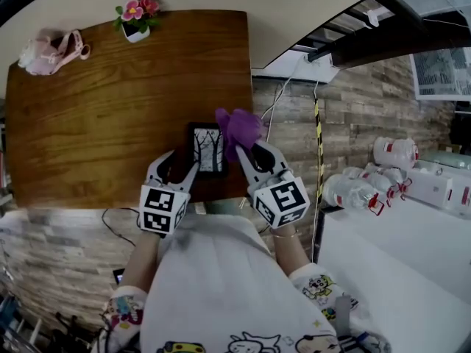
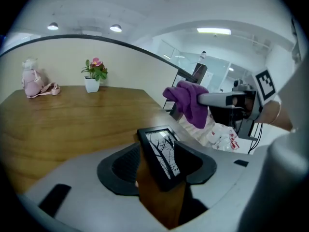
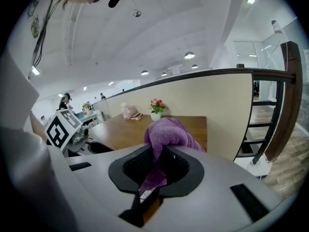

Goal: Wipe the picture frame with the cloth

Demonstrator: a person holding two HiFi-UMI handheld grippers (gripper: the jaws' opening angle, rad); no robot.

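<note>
Picture frame, black with a tree print, stands tilted on the wooden counter near its front right corner, just ahead of the person.

Left claw: jaws partly apart with the frame between them. The right pad sits against the frame's face. A wedge of counter shows between the left pad and the frame's edge, so no firm grip is seen.

Right claw: jaws closed on a bunched purple cloth, which bulges out past the tips. The cloth hangs at the frame's upper right corner; contact with the frame cannot be confirmed.

Potted flower and pink plush toy stand well apart from the frame, along the counter's far edge.
</note>
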